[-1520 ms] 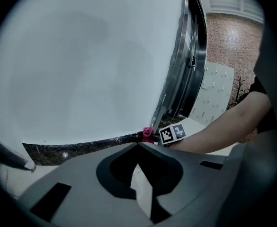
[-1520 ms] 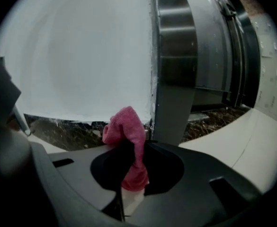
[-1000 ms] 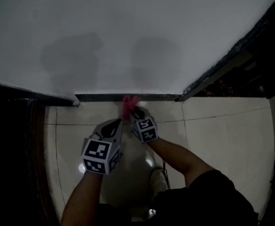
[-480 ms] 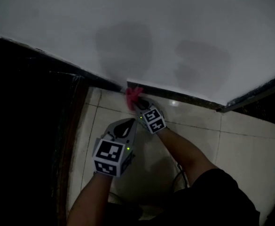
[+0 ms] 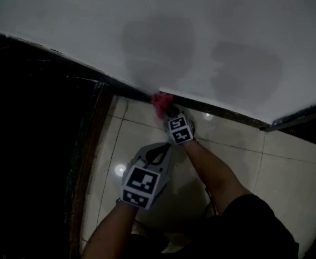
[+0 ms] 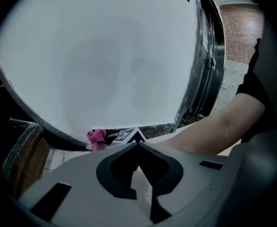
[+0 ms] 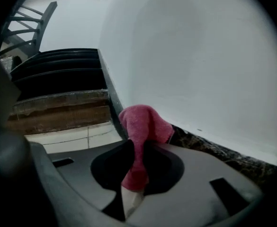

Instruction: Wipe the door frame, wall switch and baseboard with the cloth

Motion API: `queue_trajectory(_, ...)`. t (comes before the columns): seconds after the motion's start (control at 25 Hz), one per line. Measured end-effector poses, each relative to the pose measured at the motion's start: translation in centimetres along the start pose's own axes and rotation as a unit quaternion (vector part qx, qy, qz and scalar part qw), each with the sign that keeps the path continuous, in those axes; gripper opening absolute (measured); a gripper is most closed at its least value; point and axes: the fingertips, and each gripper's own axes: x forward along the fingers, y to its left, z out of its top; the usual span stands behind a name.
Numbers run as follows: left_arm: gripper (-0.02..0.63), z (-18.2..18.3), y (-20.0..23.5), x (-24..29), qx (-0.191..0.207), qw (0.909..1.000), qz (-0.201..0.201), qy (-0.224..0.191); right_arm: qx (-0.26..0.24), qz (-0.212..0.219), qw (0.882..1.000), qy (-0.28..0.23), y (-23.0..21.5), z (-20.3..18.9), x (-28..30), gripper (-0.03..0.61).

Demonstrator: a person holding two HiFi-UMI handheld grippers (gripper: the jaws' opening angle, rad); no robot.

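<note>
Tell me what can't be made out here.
Wall switch: outside every view.
Dark area at left: head view, too dim.
Cloth against baseboard: contact hidden by the cloth itself in right gripper view; too small in head view.

Head view: doorway (image 5: 33, 144) at the baseboard's (image 5: 228, 116) left end was too dark to read. Right gripper (image 5: 167, 111) covered part of the cloth (image 5: 159, 101), so cloth-to-baseboard contact couldn't be told. Left gripper view: left gripper (image 6: 138, 148) body hid most of the right gripper.
</note>
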Motion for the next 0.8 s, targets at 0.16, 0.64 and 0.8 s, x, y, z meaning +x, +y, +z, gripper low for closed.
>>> queue_trajectory(0.16,0.0,-0.4,-0.1,1.0,-0.004,1.0,-0.001,0.006,0.031,-0.038,0.999,-0.006,-4.1,-0.7,-1.4,0.055)
queue_trajectory(0.64,0.0,1.1,-4.4,4.8,0.007,0.9992,-0.039,-0.002,0.043,-0.072,0.996,-0.005,-9.4,-2.8,-6.8,0.055)
queue_trajectory(0.8,0.0,1.2,-5.2,5.6,0.012,0.9988,-0.047,0.001,0.055,-0.088,0.995,0.002,-11.1,-4.0,-8.5,0.055)
